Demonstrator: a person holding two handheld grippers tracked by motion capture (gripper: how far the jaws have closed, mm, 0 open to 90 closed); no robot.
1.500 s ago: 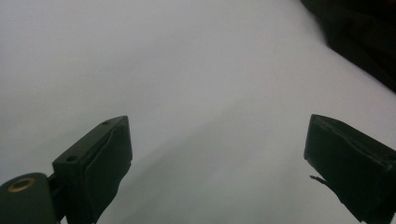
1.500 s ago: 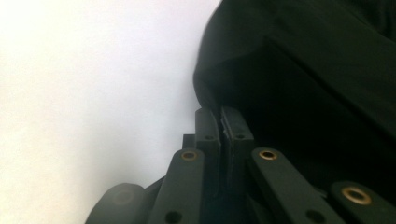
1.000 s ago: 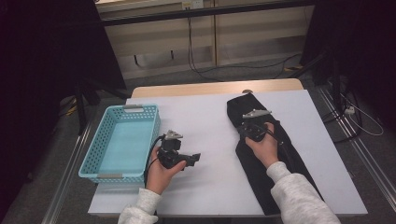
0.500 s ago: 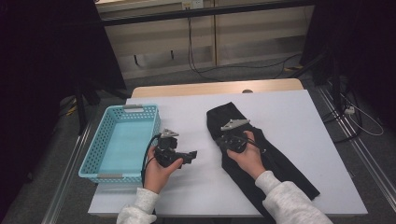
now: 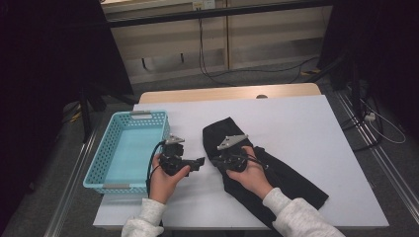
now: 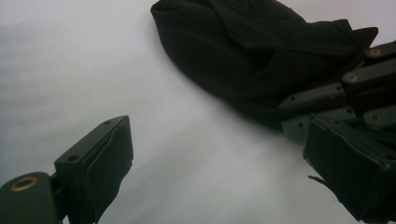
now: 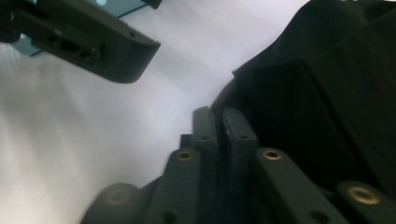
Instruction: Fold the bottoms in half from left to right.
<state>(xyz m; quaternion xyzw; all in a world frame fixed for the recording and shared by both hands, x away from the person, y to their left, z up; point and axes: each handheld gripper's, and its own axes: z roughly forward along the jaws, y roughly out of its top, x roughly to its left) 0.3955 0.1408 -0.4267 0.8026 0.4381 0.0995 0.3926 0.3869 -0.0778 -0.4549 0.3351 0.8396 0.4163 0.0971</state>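
A black cloth [image 5: 281,175] lies crumpled on the white table [image 5: 301,123], running from the middle toward the front right; it also lies ahead in the left gripper view [image 6: 243,51]. My right gripper [image 5: 214,161] rests at the cloth's left edge and points left. In the right gripper view its jaws [image 7: 219,123] have just been opening and stand a narrow slit apart, the cloth [image 7: 327,93] bunched against the right pad; I cannot tell whether any fabric is in the slit. My left gripper [image 5: 199,162] faces it, open over bare table [image 6: 224,163].
A light blue plastic basket [image 5: 96,170] stands at the table's left, just beside the left hand. A wooden strip [image 5: 222,94] borders the far edge. Cables run across the floor behind the table and to its right.
The right hand has moved left across the table, dragging the cloth's near end with it, so the cloth now lies bunched and slanted. The left gripper has stayed in place.
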